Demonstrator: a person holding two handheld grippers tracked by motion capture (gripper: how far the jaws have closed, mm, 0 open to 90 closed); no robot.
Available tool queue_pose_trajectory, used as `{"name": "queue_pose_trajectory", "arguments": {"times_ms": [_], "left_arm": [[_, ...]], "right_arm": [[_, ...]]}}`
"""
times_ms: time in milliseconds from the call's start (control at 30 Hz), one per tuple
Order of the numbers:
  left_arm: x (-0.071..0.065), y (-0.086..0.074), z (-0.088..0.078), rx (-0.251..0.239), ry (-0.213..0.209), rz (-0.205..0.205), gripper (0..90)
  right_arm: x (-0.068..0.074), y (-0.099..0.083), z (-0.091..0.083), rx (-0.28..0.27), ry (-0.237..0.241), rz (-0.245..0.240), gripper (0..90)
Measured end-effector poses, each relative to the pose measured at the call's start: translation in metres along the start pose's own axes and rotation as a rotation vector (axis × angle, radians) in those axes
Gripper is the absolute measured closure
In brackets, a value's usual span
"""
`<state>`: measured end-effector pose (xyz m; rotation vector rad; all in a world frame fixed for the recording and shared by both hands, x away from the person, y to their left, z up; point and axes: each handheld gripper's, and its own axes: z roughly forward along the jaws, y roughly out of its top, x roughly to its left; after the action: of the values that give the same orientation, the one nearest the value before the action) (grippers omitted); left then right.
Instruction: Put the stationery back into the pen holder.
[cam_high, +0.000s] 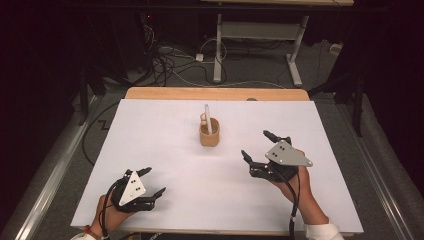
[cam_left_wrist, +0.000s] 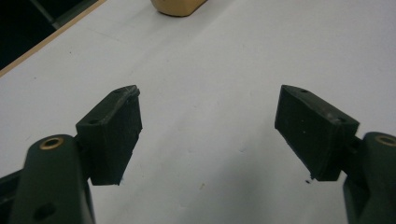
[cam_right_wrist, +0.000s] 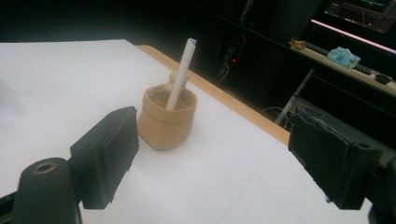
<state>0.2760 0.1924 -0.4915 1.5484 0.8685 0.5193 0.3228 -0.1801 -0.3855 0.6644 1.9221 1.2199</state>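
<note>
A small tan cup (cam_high: 209, 134) stands upright at the middle of the white table (cam_high: 165, 150), with a white stick (cam_high: 207, 118) leaning in it. The cup (cam_right_wrist: 167, 120) and the stick (cam_right_wrist: 180, 79) appear between my right gripper's jaws, some way beyond them. My right gripper (cam_high: 256, 144) is open to the right of the cup, holding nothing. My left gripper (cam_high: 152, 181) is open near the front left, nothing between its jaws. The left gripper view has the cup's base (cam_left_wrist: 178, 6) at the top edge, far off.
The table's wooden far edge (cam_high: 215, 93) borders the white sheet. Behind it on the floor are cables (cam_high: 172, 62) and the legs of another desk (cam_high: 218, 50). A dark shelf with small items (cam_right_wrist: 343, 57) lies in the background.
</note>
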Motion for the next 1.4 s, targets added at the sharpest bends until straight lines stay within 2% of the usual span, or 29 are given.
{"name": "queue_pose_trajectory", "arguments": {"times_ms": [400, 867, 1133, 1400], "left_arm": [[0.000, -0.001, 0.001, 0.001, -0.001, -0.002, 22.3], [0.000, 0.000, 0.002, 0.001, 0.002, 0.002, 22.3], [0.001, 0.000, 0.005, 0.001, 0.002, 0.005, 22.3], [0.000, 0.001, 0.006, -0.001, -0.002, 0.008, 22.2]], "right_arm": [[-0.004, -0.020, -0.021, 0.012, -0.008, -0.022, 16.4], [-0.011, -0.053, -0.038, 0.026, -0.019, -0.031, 16.5], [-0.014, -0.076, -0.045, 0.040, -0.015, -0.009, 16.8], [-0.010, -0.098, -0.057, 0.066, -0.025, 0.005, 18.3]]}}
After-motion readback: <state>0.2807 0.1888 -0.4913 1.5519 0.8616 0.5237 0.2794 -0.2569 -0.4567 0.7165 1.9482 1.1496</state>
